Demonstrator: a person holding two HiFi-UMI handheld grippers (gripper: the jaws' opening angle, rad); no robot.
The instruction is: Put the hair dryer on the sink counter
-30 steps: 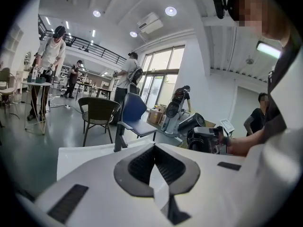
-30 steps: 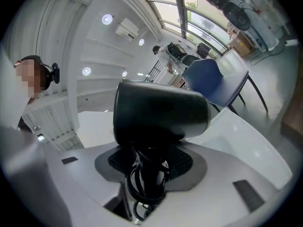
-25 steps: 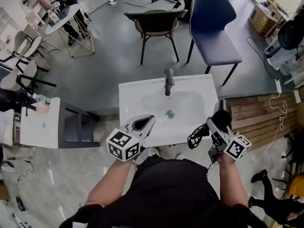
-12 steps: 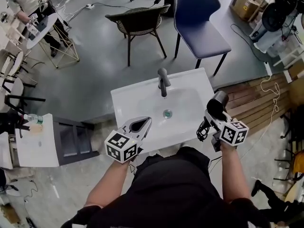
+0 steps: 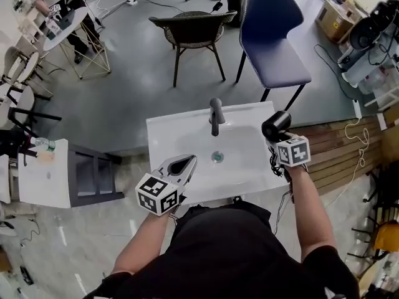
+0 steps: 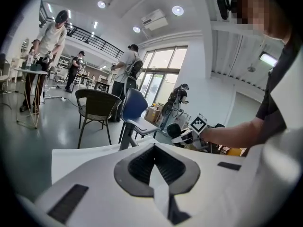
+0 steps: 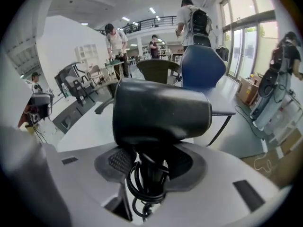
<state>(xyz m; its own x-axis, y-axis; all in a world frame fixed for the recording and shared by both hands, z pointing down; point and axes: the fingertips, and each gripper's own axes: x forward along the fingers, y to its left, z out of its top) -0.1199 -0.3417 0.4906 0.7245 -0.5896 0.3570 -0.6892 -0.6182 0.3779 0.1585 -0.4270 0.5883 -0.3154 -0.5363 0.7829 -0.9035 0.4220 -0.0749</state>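
- Left gripper (image 5: 187, 161), lower left of centre: jaws together, nothing between them, idle over the front edge of the white sink tabletop (image 5: 163, 136).
- Right gripper (image 5: 278, 141), right of centre: jaws clamped on the hair dryer (image 5: 275, 126) by its handle, with the cord coiled round it.
- The dryer is over the tabletop's far right corner. Contact can't be judged.
- Step, as I judge it: carry-in, set-down pending.
- Next move: lower onto the flat rim clear of the basin, then release.
- Orientation: the handle runs along the jaws and the barrel's long axis lies crosswise to them. The nozzle end is unclear.
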